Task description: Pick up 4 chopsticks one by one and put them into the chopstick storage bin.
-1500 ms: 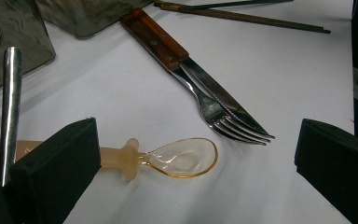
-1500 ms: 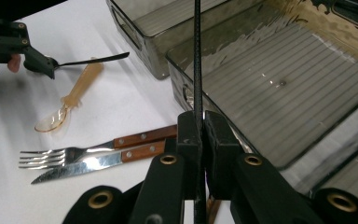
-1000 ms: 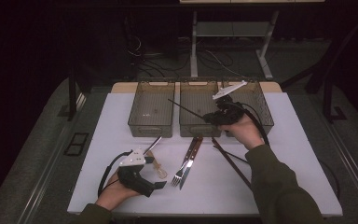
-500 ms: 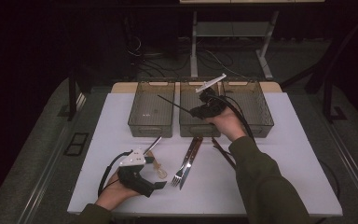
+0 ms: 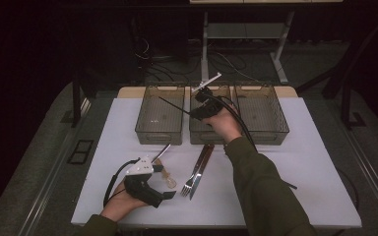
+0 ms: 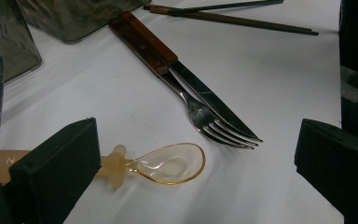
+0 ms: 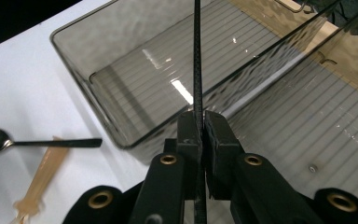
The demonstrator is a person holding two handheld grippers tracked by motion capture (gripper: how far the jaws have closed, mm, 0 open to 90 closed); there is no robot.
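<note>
My right gripper (image 5: pixel 197 112) hangs over the middle bin (image 5: pixel 207 136), shut on a thin black chopstick (image 5: pixel 174 105) that reaches left across the left bin (image 5: pixel 160 136). In the right gripper view the jaws (image 7: pixel 199 123) pinch the chopstick (image 7: pixel 197 56), which runs up over the left bin (image 7: pixel 98 51). My left gripper (image 5: pixel 163 183) rests at the front left, open. Between its jaws (image 6: pixel 196 140) lies an amber plastic spoon (image 6: pixel 168 163), untouched. Beside that spoon lie a fork (image 6: pixel 200 116) and a wood-handled knife (image 6: pixel 144 42).
A third bin (image 5: pixel 262 115) stands at the right of the row. A metal spoon (image 5: pixel 161 152) lies in front of the left bin. Two more thin sticks (image 6: pixel 233 18) lie beyond the knife. The white mat (image 5: pixel 315 162) covers the table.
My right hand has carried the chopstick leftward, from over the right bin to over the middle bin. The left gripper has stayed put.
</note>
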